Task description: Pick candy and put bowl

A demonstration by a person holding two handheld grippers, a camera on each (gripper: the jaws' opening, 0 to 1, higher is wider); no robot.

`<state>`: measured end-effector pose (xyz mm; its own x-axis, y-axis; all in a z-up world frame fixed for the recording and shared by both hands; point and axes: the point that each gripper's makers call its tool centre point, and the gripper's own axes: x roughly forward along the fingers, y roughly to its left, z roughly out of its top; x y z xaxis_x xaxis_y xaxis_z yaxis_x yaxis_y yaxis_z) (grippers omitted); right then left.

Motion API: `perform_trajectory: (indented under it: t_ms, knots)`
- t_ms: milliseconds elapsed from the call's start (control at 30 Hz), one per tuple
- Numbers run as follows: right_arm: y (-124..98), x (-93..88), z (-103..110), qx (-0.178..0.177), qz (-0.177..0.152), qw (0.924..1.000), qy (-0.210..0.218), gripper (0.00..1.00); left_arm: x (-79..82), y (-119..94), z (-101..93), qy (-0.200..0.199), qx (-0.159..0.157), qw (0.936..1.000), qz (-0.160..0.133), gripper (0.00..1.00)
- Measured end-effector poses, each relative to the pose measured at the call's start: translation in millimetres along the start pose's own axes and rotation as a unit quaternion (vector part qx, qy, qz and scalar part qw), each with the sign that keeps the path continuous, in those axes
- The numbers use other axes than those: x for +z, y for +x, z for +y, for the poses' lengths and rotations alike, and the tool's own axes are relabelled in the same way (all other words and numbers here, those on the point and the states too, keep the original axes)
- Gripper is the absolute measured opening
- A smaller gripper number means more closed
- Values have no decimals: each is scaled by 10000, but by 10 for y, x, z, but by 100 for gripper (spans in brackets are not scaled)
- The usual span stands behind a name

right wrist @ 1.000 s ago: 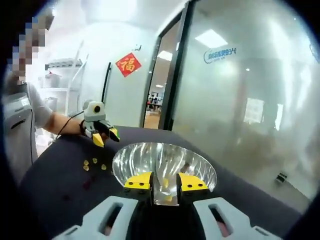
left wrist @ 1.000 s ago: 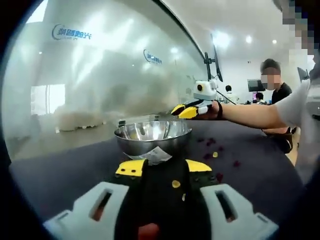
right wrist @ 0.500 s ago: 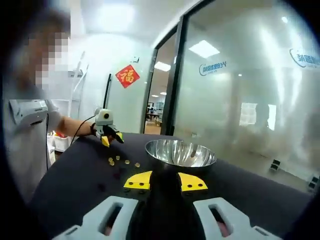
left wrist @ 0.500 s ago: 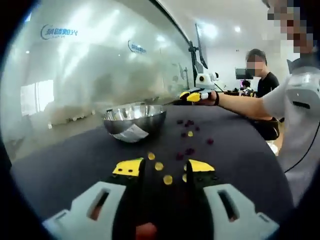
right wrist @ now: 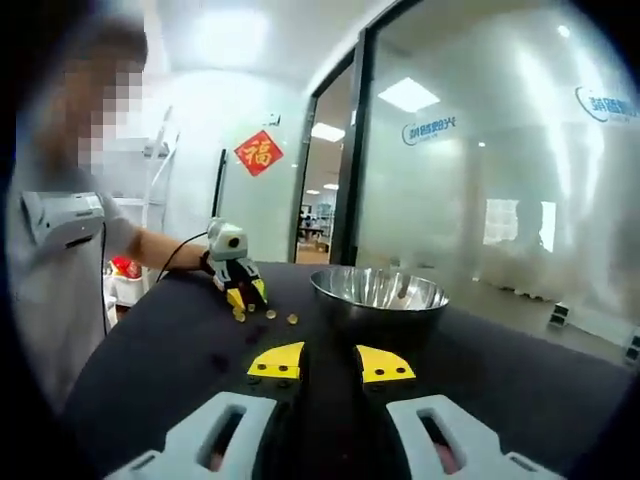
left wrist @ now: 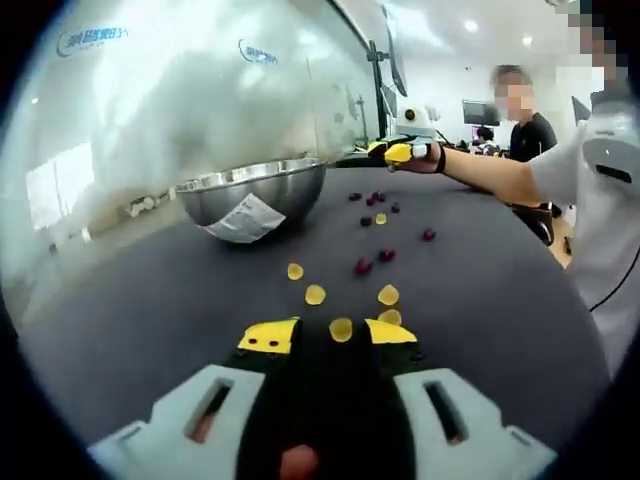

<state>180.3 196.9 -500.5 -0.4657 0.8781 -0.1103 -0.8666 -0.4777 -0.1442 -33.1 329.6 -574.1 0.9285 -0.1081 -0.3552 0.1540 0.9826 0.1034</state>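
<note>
In the left gripper view my left hand-held gripper [left wrist: 340,335] has dropped away from the bowl [left wrist: 252,192] over the last second and now sits low over the table [left wrist: 150,300], its yellow-tipped jaws parted with nothing between them, and one yellow candy [left wrist: 341,329] lies right in the gap at the tips; three more yellow ones lie just beyond, and a scatter of dark red candies [left wrist: 372,262] runs further out towards the bowl's right. The bowl, which was right at my jaw tips a second ago, now stands well off to the upper left with its paper label facing me. Far across the table the right hand-held gripper [left wrist: 398,152] hangs in the air by the edge; I cannot tell its opening from here. In the right gripper view that gripper's own jaws [right wrist: 331,362] stand open and empty, having pulled back from over the bowl [right wrist: 380,292], which now sits ahead and a little right, rim nearly at eye level; whether any candy lies inside I cannot tell. To the left I see my left gripper [right wrist: 245,292] pointing down, near the yellow candies [right wrist: 268,315]. I read this as a drop just finished on both sides and the left one lined up for the next pick
</note>
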Motion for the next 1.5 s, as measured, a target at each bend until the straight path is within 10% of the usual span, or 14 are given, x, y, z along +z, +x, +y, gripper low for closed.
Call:
perform_trajectory:
  t_ms: [700, 967, 1500]
  knots:
    - [-169, -185, -126, -274, 509, 9981, -202, 14, 3, 42, -77, 65, -216, 9997, -59, 2]
    - [-331, -462, -341, -572, 1190, 9907, -324, 14, 22, 4, -82, 29, -239, 9995, -191, 2]
    - [3, -788, -611, -420, 2120, 9763, -68, 13, 49, -20, -71, 55, -223, 9993, -311, 2]
